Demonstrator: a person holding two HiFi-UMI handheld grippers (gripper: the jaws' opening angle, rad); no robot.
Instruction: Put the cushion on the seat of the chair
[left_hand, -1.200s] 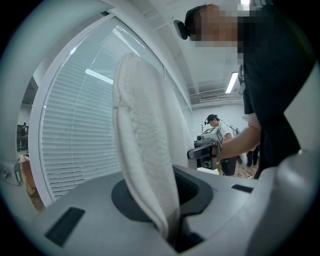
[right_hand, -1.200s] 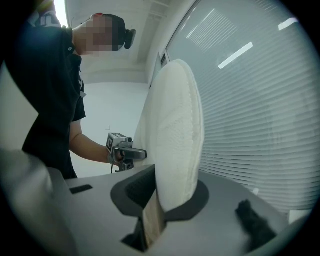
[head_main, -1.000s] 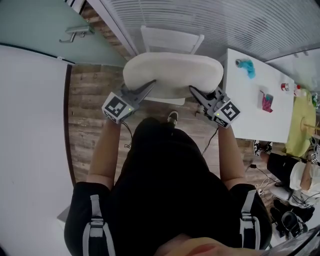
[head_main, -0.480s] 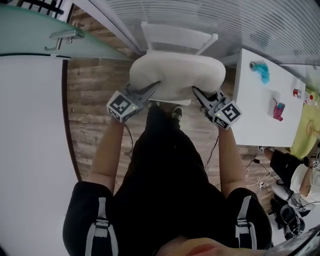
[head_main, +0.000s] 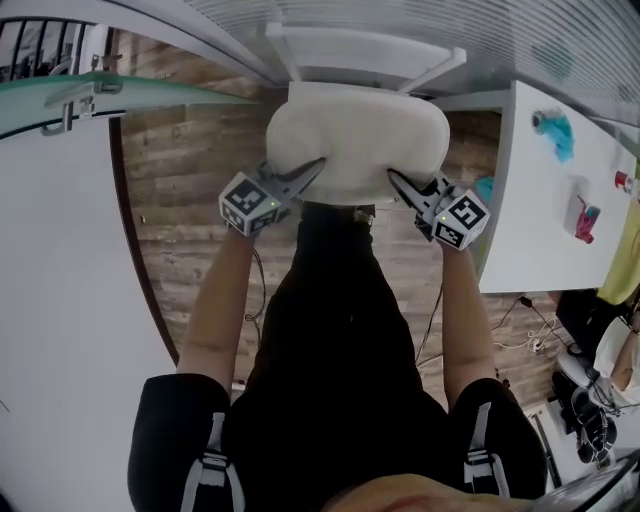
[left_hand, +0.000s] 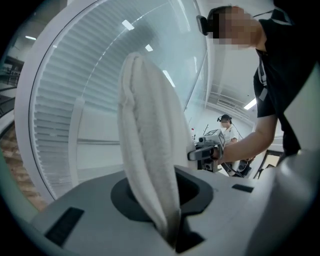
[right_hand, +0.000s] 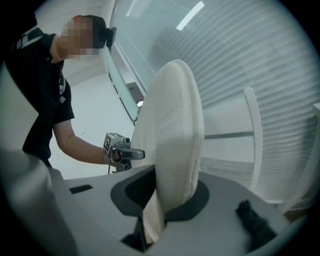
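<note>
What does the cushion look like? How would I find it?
Find the white chair against the slatted wall, left of the white table. Over its seat is the cushion, a puffy cream oval pinched by the left tool and the right tool. Nothing else nearby is soft and rounded.

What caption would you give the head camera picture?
The left claw and right claw pinch a white cushion at the white chair.
</note>
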